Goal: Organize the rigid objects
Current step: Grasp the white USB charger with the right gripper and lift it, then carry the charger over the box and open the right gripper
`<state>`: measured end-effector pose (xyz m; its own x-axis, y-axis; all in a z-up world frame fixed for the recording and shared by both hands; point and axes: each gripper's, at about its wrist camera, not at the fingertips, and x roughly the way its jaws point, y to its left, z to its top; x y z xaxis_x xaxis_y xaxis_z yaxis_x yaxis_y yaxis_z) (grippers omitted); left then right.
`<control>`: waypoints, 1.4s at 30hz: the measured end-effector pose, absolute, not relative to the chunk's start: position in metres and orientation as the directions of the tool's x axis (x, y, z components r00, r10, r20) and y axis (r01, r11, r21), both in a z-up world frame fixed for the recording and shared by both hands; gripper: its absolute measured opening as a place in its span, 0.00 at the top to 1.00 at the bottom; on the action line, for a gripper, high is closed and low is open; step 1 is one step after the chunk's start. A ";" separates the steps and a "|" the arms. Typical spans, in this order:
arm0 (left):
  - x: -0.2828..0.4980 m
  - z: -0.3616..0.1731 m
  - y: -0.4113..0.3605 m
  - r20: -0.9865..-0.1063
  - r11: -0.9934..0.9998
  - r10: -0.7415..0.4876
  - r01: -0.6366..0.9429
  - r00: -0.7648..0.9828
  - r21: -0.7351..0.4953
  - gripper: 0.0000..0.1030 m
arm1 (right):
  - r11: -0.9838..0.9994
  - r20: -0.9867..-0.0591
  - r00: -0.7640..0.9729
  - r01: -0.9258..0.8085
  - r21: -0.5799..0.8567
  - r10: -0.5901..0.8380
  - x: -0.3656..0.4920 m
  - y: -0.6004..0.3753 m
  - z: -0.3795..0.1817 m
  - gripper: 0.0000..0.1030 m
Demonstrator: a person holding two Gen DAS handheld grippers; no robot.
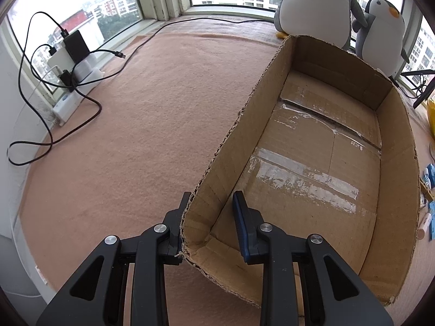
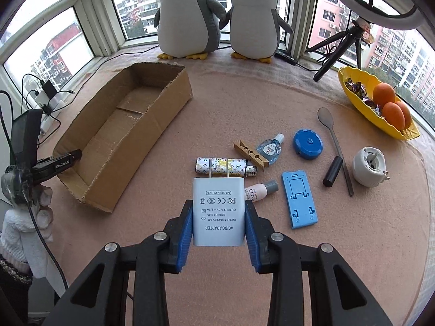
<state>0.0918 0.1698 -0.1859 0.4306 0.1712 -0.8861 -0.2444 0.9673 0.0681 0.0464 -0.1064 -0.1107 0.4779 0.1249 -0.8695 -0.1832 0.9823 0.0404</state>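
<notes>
- White AC adapter (image 2: 218, 212) sits clamped between the right gripper's (image 2: 218, 225) blue pads, prongs at twelve o'clock, lifted above the pink mat (image 2: 244, 95).
- Cardboard box (image 2: 141, 125) lies at ten o'clock.
- Left gripper (image 1: 210, 217) pinches the box's near-corner wall, jaws closed.
- Loose items lie at one to two o'clock.
</notes>
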 end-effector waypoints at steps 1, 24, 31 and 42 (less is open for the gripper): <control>0.092 -0.186 0.170 -0.886 0.968 0.170 -0.243 0.432 0.067 0.74 | 0.979 -0.862 0.488 -0.199 0.045 0.138 0.048 -0.099 -0.105 0.69; 0.092 -0.187 0.167 -0.866 0.974 0.180 -0.208 0.466 0.090 0.74 | 0.928 -0.831 0.473 -0.352 0.125 0.292 0.115 0.028 -0.106 0.69; 0.092 -0.187 0.168 -0.866 0.974 0.178 -0.211 0.467 0.086 0.74 | 0.926 -0.838 0.466 -0.358 0.117 0.286 0.130 0.035 -0.118 0.69; 0.094 -0.187 0.165 -0.864 0.972 0.193 -0.210 0.465 0.104 0.74 | 0.919 -0.836 0.460 -0.376 0.121 0.299 0.132 0.041 -0.124 0.69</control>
